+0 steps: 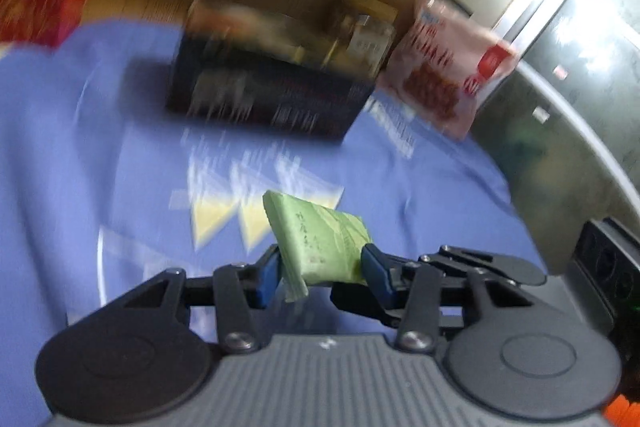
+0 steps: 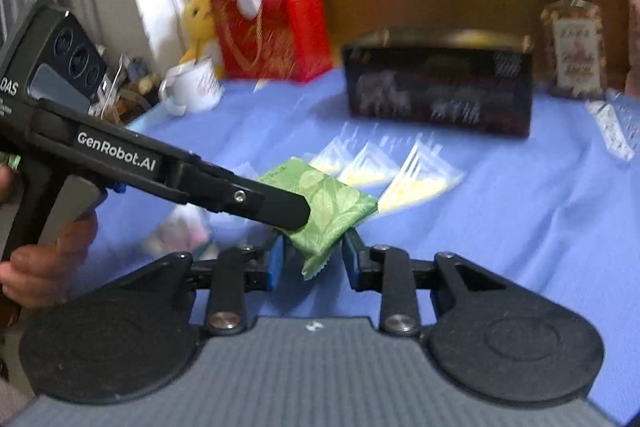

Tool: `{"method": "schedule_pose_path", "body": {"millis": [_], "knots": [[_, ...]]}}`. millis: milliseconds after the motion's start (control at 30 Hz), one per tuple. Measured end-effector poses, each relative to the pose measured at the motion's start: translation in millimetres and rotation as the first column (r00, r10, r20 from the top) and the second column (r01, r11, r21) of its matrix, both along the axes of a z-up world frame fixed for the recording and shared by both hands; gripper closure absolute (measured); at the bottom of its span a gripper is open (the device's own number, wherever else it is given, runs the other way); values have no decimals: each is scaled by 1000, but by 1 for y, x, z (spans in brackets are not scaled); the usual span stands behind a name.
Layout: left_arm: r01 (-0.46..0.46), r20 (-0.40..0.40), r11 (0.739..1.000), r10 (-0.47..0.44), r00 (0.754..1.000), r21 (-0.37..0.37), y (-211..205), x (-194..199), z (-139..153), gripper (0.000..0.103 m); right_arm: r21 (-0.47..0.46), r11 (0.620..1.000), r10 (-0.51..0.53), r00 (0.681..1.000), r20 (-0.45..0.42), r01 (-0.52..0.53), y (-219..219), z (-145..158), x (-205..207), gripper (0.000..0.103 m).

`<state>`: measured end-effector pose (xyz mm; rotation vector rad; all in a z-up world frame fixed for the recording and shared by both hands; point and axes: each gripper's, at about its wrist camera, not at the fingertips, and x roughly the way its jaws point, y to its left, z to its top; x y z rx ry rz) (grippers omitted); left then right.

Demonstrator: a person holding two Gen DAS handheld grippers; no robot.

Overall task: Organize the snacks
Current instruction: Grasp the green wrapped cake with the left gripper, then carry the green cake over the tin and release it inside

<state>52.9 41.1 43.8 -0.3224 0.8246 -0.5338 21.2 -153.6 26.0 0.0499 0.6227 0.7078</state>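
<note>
2 grippers grip 1 green packet (image 1: pixel 320 243) above the blue cloth (image 1: pixel 80 147): the left gripper (image 1: pixel 320 269) and the right gripper (image 2: pixel 312 259) each pinch it narrowly. Beyond lie yellow packets (image 2: pixel 376 171), with a dark box (image 2: pixel 440 87) farther off.

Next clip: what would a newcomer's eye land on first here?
The green snack packet, held above the blue tablecloth with both the left hand-held gripper and right hand-held gripper closed on it. Behind it stands a dark box, with a red gift bag to the far left.
</note>
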Motion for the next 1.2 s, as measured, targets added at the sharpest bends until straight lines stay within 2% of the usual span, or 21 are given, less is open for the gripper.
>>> {"method": "schedule_pose_path", "body": {"millis": [133, 300, 433, 533, 633, 700, 800, 933, 1067, 1133, 1200], "knots": [[-7, 93, 1000, 7, 996, 2, -11, 36, 31, 61, 15, 999, -46, 995, 87, 44, -5, 26, 28, 69], [-38, 117, 999, 41, 992, -23, -27, 100, 48, 61, 32, 993, -114, 985, 131, 111, -12, 49, 90, 69], [-62, 114, 998, 62, 992, -11, -38, 147, 46, 61, 21, 987, -158, 979, 126, 157, -18, 54, 140, 69], [-91, 107, 996, 88, 990, 17, -49, 177, 34, 52, -3, 981, -195, 974, 117, 196, -19, 49, 167, 67], [-136, 79, 990, 132, 988, 47, -51, 193, 22, 50, -64, 952, -287, 944, 166, 300, -19, 39, 182, 67], [-148, 86, 989, 146, 986, 8, -42, 185, 22, 50, -64, 936, -329, 926, 186, 345, -25, 35, 179, 67], [-166, 141, 986, 163, 977, 11, -33, 161, 30, 50, 29, 938, -345, 927, 150, 344, -41, 34, 160, 67], [-214, 196, 974, 194, 961, 82, -31, 122, 39, 50, 118, 931, -358, 928, 106, 346, -52, 35, 124, 67], [-269, 253, 946, 220, 942, 180, -37, 79, 41, 37, 175, 921, -359, 933, 32, 349, -53, 28, 93, 67], [-279, 272, 935, 216, 938, 220, -39, 57, 38, 34, 186, 916, -361, 932, 1, 355, -52, 23, 76, 66], [-282, 265, 932, 219, 939, 228, -39, 38, 32, 33, 195, 912, -364, 931, -27, 362, -49, 18, 61, 63]]}}
